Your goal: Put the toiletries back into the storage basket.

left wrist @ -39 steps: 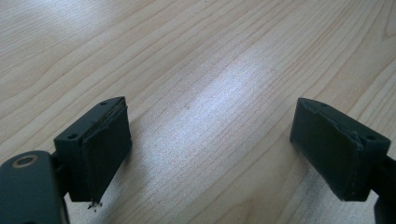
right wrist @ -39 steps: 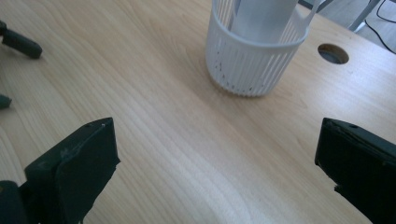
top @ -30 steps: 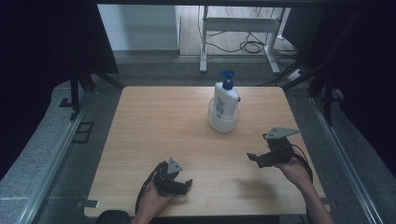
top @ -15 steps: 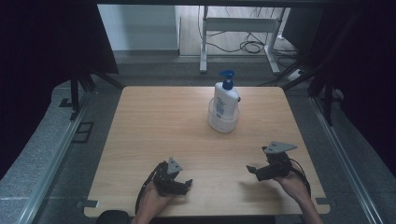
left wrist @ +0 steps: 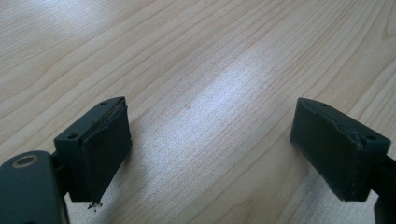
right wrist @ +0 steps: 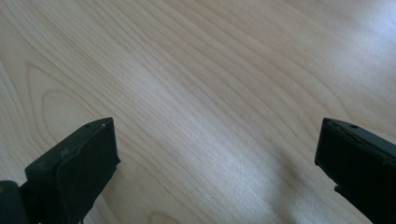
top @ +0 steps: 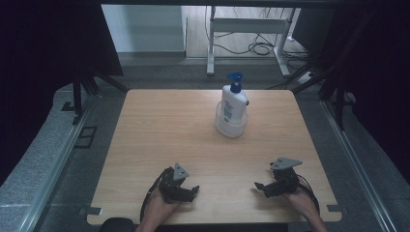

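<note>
Two grippers rested low at the near edge of the wooden counter (top: 159,125). The left gripper (top: 192,191) had its jaws spread wide over bare wood, and the right gripper (top: 261,187) stood just as wide apart, holding nothing. Farther back, well apart from both, one white pump bottle (top: 234,105) with a blue head stood upright inside one clear cup (top: 231,126).

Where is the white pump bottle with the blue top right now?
In the high view, the white pump bottle with the blue top stands upright in a clear round container on the wooden table, right of centre toward its far edge.
</note>
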